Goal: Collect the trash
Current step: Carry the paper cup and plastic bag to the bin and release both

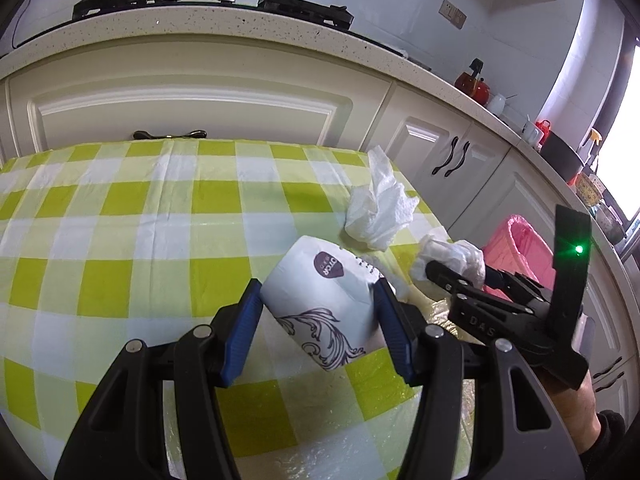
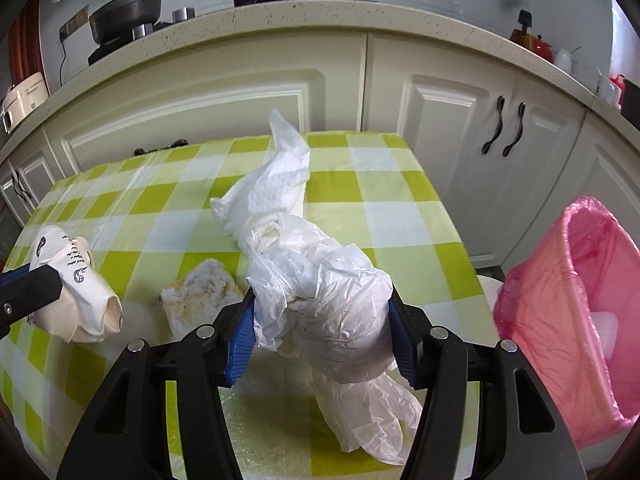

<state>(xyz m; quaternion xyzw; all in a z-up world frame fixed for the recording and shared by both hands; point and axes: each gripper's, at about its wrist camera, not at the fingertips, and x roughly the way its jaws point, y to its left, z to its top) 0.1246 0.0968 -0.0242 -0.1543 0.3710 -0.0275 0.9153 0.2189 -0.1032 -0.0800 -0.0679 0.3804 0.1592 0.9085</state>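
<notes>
My left gripper [image 1: 318, 300] is shut on a crushed white paper cup [image 1: 324, 300] with a dark floral print, held over the green checked table [image 1: 120, 240]. The cup also shows in the right wrist view [image 2: 76, 296] at the left. My right gripper [image 2: 322, 320] is shut on a crumpled clear plastic bag [image 2: 320, 292]; the bag also shows in the left wrist view [image 1: 452, 256]. A crumpled white paper towel [image 2: 272, 188] lies on the table behind the bag. A pale scrap of food waste [image 2: 200, 292] lies left of my right gripper.
A pink-lined trash bin [image 2: 572, 300] stands on the floor off the table's right edge, with something white inside. White kitchen cabinets [image 2: 460, 140] and a speckled counter [image 2: 320, 12] with a stove, pan and red kettle run behind the table.
</notes>
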